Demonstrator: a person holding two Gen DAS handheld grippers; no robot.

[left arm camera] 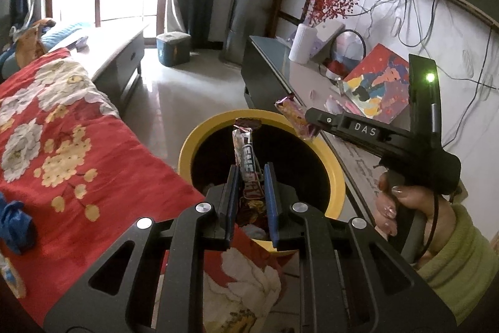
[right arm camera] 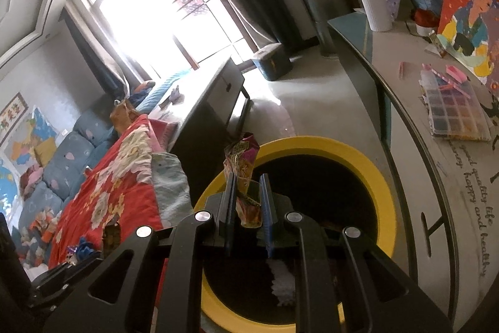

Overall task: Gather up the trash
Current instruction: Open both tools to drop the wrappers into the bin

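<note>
Left hand-held gripper (left arm camera: 251,173) pinching crinkled foil wrapper (left arm camera: 246,155) | round yellow-rimmed bin (left arm camera: 187,158)

Yellow-rimmed bin (left arm camera: 187,152), black inside; red blanket (left arm camera: 71,127), white-and-cream flowers; blue storage box (left arm camera: 173,49).

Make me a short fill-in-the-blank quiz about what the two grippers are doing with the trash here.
1. Each gripper is shut on a snack ____.
2. The bin has a ____ rim.
3. The left gripper holds its wrapper over the ____.
4. The quilt beside the bin is mostly ____.

Answers: wrapper; yellow; bin; red
</note>
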